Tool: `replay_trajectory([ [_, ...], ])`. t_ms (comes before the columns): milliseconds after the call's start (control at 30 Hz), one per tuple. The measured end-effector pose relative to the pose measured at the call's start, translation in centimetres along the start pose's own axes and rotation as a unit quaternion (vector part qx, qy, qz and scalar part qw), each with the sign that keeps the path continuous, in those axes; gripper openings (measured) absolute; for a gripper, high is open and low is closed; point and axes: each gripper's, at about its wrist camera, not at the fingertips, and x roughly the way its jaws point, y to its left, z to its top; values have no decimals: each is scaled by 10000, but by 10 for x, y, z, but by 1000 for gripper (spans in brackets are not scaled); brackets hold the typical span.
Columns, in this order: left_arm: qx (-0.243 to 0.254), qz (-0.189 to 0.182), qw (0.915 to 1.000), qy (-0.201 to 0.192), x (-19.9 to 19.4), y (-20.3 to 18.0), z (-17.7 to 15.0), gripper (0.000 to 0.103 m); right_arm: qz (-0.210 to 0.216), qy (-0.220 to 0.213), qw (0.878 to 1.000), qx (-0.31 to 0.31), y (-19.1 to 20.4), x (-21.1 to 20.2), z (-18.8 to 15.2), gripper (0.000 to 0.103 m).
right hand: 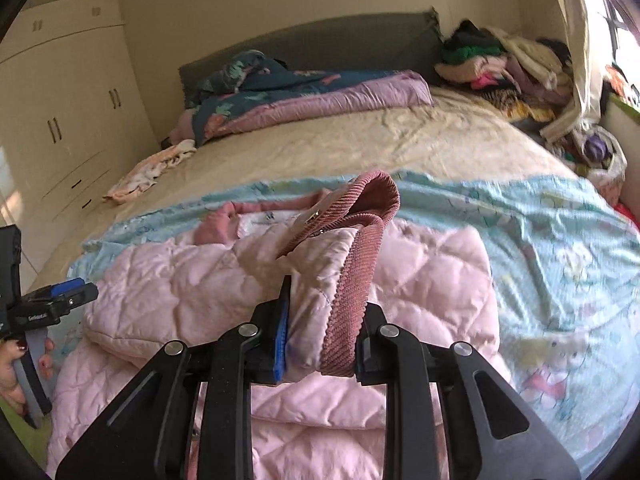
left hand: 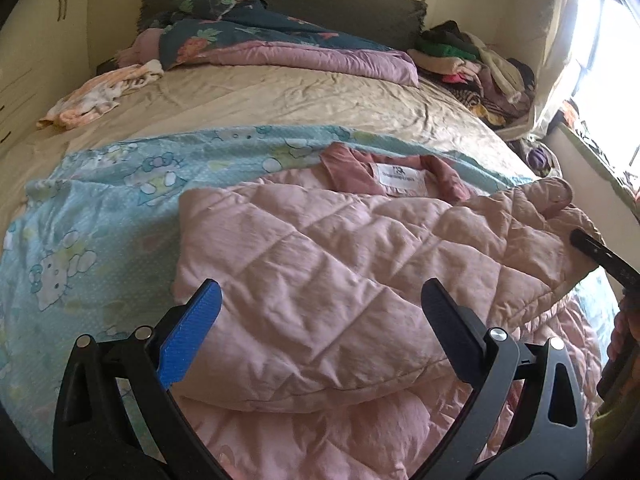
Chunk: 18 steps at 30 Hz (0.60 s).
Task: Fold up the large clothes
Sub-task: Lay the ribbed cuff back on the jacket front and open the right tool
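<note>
A pink quilted jacket point(left hand: 320, 264) lies on a light blue cartoon-print sheet point(left hand: 100, 208) on the bed, its collar and white label point(left hand: 396, 178) at the far end. My left gripper point(left hand: 320, 304) is open and empty, hovering just above the jacket's folded left part. My right gripper point(right hand: 324, 320) is shut on the jacket's sleeve end with its dark pink ribbed cuff point(right hand: 352, 280) and holds it lifted over the jacket's body point(right hand: 420, 280). The right gripper also shows at the right edge of the left wrist view point(left hand: 592, 252), the left gripper at the left edge of the right wrist view point(right hand: 60, 300).
The beige bed point(left hand: 280, 100) carries a folded purple and floral quilt point(left hand: 280, 48) by the grey headboard, a small pale garment point(left hand: 96, 96) at far left, and a clothes pile point(left hand: 472, 64) at far right. Cream wardrobes point(right hand: 60, 120) stand left, a window right.
</note>
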Motion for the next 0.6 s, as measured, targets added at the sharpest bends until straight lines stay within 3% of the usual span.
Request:
replay_trajectory([
  [300,223,-118,9996,120,10,-18,-9,66,-128,273,9992,264,-12,8,-18,34],
  [400,220,-111,9995,193,15,-18,-12,64,-214,369,9985,343,-14,7,-20,42],
  [467,236,-90,9994,245,18,-17,-12,64,-335,329,9984,330,-15,2,-20,55],
  [600,159,-134,9991,368,24,-15,-16,64,-431,174,9985,303,-18,-10,-14,60],
])
